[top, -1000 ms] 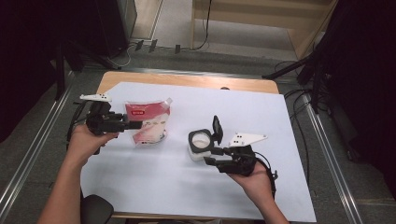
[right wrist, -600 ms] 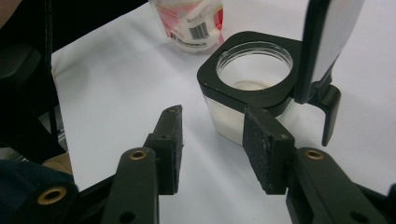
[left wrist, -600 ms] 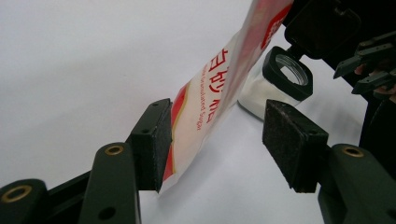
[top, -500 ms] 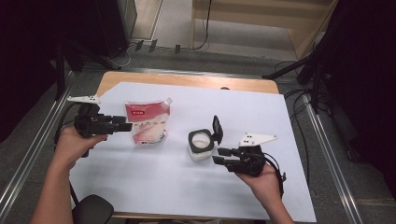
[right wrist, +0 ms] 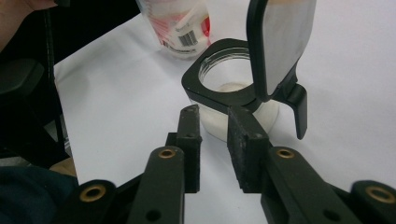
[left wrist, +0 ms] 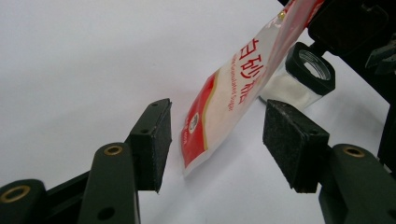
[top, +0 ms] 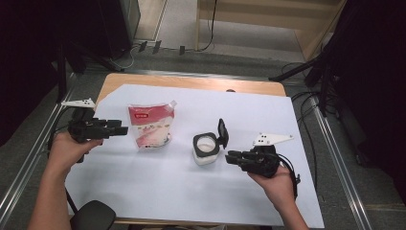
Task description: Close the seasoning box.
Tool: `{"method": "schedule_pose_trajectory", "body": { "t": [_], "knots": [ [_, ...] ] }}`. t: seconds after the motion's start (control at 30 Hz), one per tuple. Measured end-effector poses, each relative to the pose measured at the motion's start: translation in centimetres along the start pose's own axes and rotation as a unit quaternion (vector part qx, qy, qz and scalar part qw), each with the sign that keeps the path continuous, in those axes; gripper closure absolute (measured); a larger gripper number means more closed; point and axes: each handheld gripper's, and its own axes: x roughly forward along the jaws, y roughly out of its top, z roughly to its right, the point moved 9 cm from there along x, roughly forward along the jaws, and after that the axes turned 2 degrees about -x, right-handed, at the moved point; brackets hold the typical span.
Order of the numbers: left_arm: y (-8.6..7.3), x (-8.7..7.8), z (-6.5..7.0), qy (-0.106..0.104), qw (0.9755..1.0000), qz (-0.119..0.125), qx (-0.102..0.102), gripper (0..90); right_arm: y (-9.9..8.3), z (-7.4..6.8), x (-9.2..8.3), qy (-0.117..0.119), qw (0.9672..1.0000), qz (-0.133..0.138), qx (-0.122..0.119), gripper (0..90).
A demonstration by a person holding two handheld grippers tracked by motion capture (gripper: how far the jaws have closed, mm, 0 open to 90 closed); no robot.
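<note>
- The sugar pouch (top: 150, 127) stands upright on the white sheet (top: 201, 201) left of centre, its spout corner at the top right. To its right, a clear gap away, sits the small jar (top: 207, 148) with white grains at the bottom and its black flip lid (top: 222, 132) standing open.
- The left gripper (top: 122, 130) hovers just left of the pouch, jaws about half open with nothing between the pads. In the left gripper view the pouch's lower edge sits in line with the gap but farther off, not yet touched.
- The right gripper (top: 231, 157) sits just right of the jar, near its hinge side. Its jaws have just been closing and now stand narrow, a slim gap left, empty; they grip nothing.
- As I read it, the step is to take the pouch and pour into the jar.
- To do it well, I would bring the left pads on either side of the pouch's upper body, not the floppy bottom seam, and close firmly enough that the film does not slide.
- The right gripper looks best used to steady the jar; its jaws would need to widen to span the jar's square black collar (right wrist: 210, 79).
- Keep clear of the raised lid: a knock there could tip the light jar or snap it shut.
</note>
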Motion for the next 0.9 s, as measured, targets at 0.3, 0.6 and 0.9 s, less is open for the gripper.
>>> {"method": "schedule_pose_trajectory", "body": {
  "t": [0.3,0.6,0.9],
  "knots": [
    [-0.6,0.4,-1.4,0.011,0.9998,-0.001,-0.019,41.5,-0.1,0.7,-0.2,-0.007,0.9999,-0.008,0.009,90.0],
    [-0.8,1.5,-1.8,0.024,0.9994,-0.015,-0.019,42.3,0.9,3.2,0.0,-0.038,0.9991,0.005,0.018,90.0],
    [-0.7,2.0,-1.5,0.025,0.9996,-0.010,-0.008,44.8,3.1,5.0,1.1,-0.049,0.9985,0.014,0.022,90.0]
  ]
}}
